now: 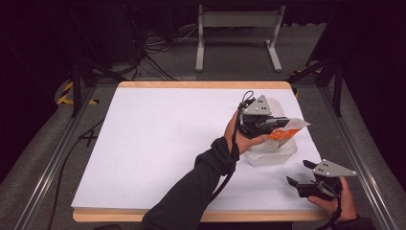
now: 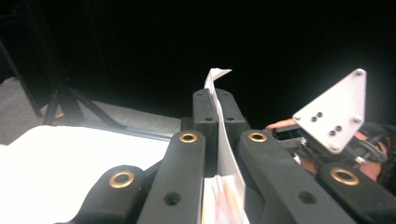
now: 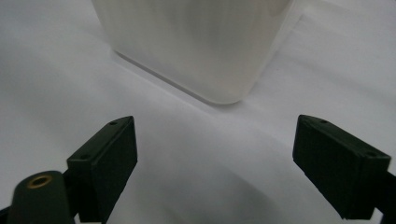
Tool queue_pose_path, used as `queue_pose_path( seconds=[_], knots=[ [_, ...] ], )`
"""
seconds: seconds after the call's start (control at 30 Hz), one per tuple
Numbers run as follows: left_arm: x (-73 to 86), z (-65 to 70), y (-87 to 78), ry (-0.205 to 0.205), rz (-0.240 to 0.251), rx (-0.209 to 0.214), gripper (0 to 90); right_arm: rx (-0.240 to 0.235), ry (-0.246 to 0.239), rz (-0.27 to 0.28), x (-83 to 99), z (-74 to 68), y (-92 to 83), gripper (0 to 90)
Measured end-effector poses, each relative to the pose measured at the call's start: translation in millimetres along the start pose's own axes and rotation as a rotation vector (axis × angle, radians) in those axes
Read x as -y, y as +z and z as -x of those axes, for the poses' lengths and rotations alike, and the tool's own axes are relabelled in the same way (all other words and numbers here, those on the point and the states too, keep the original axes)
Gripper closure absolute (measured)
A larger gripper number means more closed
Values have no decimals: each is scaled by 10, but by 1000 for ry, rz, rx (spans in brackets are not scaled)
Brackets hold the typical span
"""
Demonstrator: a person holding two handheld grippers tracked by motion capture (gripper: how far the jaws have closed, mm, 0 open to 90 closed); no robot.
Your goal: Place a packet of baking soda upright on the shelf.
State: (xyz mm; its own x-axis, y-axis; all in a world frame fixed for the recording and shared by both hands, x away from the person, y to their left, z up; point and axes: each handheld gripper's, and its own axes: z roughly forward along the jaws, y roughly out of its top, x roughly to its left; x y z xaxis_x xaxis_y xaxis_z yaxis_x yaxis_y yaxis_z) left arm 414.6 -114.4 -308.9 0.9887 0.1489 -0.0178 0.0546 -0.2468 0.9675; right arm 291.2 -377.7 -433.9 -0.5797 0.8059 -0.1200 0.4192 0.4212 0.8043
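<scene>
A flat orange-and-white packet (image 1: 293, 128) hangs just above a translucent white plastic container (image 1: 272, 155) at the right side of the table. My left gripper (image 1: 281, 123) reaches across from the left and is shut on the packet. In the left gripper view the jaws of the left gripper (image 2: 217, 105) pinch the packet's thin white edge (image 2: 219, 79), which sticks out past them. My right gripper (image 1: 298, 172) rests near the table's front right corner, open and holding nothing. In the right gripper view, the right gripper (image 3: 219, 149) points at the container (image 3: 196, 46) a short way ahead.
The white table top (image 1: 163, 143) has a wooden rim. A metal rail (image 1: 356, 158) runs along its right side, another along its left. A white stand (image 1: 237, 28) and cables lie on the floor beyond. The right gripper's grey plate (image 2: 336, 109) is seen from the left gripper.
</scene>
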Motion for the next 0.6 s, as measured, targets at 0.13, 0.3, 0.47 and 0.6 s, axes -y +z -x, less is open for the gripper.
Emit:
queue_pose_path(
  seconds=[0.13,0.3,0.47,0.6],
  knots=[
    [-29,-8,57,-6,10,-3,898,0,0,-2,2,-4,3,146],
    [-27,-115,94,-61,65,-11,898,0,3,3,0,0,-2,146],
    [-12,-190,137,-95,125,-18,898,-1,6,4,6,6,-3,146],
    [-44,-174,202,-89,158,6,898,-4,10,6,9,9,-11,146]
  ],
)
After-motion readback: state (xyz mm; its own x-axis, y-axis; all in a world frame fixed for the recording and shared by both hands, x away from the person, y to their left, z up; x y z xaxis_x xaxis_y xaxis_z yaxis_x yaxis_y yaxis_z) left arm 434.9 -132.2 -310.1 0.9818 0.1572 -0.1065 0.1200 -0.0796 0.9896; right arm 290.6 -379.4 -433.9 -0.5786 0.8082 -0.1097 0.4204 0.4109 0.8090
